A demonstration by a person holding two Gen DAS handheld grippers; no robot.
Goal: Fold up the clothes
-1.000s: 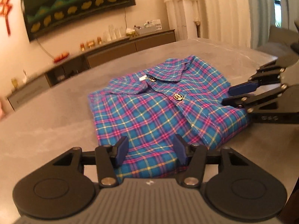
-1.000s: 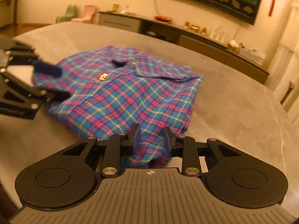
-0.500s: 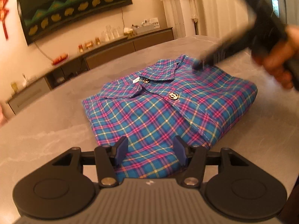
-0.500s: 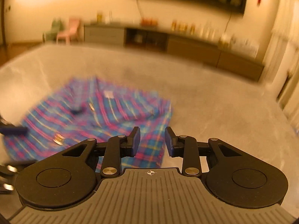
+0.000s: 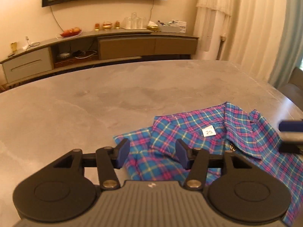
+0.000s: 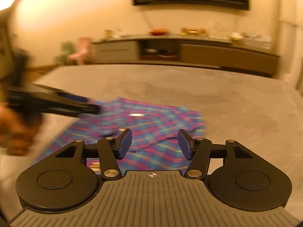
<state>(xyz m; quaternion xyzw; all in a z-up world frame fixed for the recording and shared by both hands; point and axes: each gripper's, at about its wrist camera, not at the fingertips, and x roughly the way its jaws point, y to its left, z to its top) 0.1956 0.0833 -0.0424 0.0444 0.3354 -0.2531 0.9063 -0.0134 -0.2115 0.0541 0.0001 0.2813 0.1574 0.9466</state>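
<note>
Going left to right: the left gripper hangs with its jaws apart and nothing between them, low over the near-left corner of the plaid shirt; a second ago it looked at the shirt from the hem side with the collar far off, and now the collar and its size tag lie just ahead of its fingers, so it has swung round toward the neck end; the shirt itself lies as a compact folded rectangle, collar up and placket showing, on the grey table, toward the near right part of the top and well clear of the far edge; it seems to lie as it did a second ago, though the changed angle leaves that unsure; the right gripper, which a second ago was nearly closed at the shirt's lower edge, now has its jaws spread wide and empty, and its view is smeared by motion; in the left view its blue pad shows at the shirt's right edge; my reading is that both tools have let go and the fold is as good as made, with only a tidying touch at the collar possibly left; the blur forbids more.
</note>
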